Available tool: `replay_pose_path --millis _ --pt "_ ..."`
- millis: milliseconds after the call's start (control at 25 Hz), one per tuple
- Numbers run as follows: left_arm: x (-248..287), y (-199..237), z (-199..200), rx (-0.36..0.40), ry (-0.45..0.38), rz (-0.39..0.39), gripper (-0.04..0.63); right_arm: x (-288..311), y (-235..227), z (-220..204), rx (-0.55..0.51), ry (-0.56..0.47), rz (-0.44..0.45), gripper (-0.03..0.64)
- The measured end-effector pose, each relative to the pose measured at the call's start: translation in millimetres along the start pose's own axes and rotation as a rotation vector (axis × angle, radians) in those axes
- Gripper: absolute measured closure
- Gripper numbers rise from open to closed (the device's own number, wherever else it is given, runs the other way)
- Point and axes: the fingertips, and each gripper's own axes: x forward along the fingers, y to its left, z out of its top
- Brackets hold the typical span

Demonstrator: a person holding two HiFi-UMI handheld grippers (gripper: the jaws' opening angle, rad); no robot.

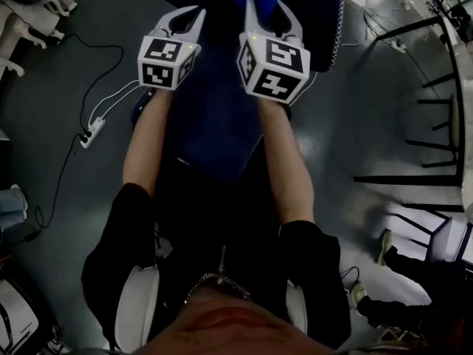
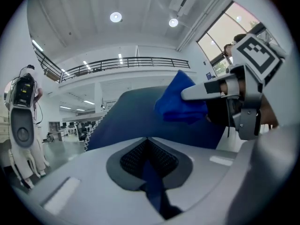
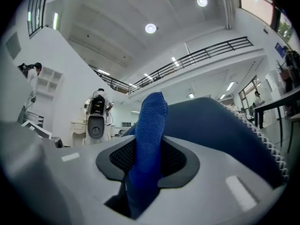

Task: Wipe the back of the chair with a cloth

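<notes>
Up at the top edge of the dark blue chair back (image 1: 214,117), the blue cloth (image 3: 149,135) stands bunched and upright, clamped between the jaws of the right gripper (image 1: 267,13). Just beside it, the left gripper (image 2: 149,144) has its jaws drawn together, with only a thin blue sliver showing in the slit. Well off to the left, a white power strip (image 1: 92,132) lies on the grey floor (image 1: 89,72).
</notes>
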Motion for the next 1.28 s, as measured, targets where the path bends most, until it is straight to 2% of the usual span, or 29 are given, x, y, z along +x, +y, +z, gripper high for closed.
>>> replay_pose_path --millis 280,480,760,1040,1280 --pt "-32.1 65.7 -30.1 -0.058 0.029 0.14 0.586 55.2 90.4 -11.5 -0.062 0.064 0.247 0.482" --pt "-54.7 91.8 -43.2 -0.079 0.031 0.197 0.586 101.1 128.5 -50.2 -0.029 0.164 0.321 0.482" --pt "-64.8 95.7 -51.6 -0.076 0.048 0.211 0.586 138.1 117.8 -97.6 0.047 0.282 0.267 0.482" --pt "-66.4 97.8 -60.4 -0.087 0.06 0.204 0.586 141.7 100.9 -97.0 0.054 0.268 0.174 0.482" --pt "-57.7 77.9 -61.4 -0.074 0.066 0.155 0.586 129.1 77.8 -91.0 0.036 0.26 0.118 0.482"
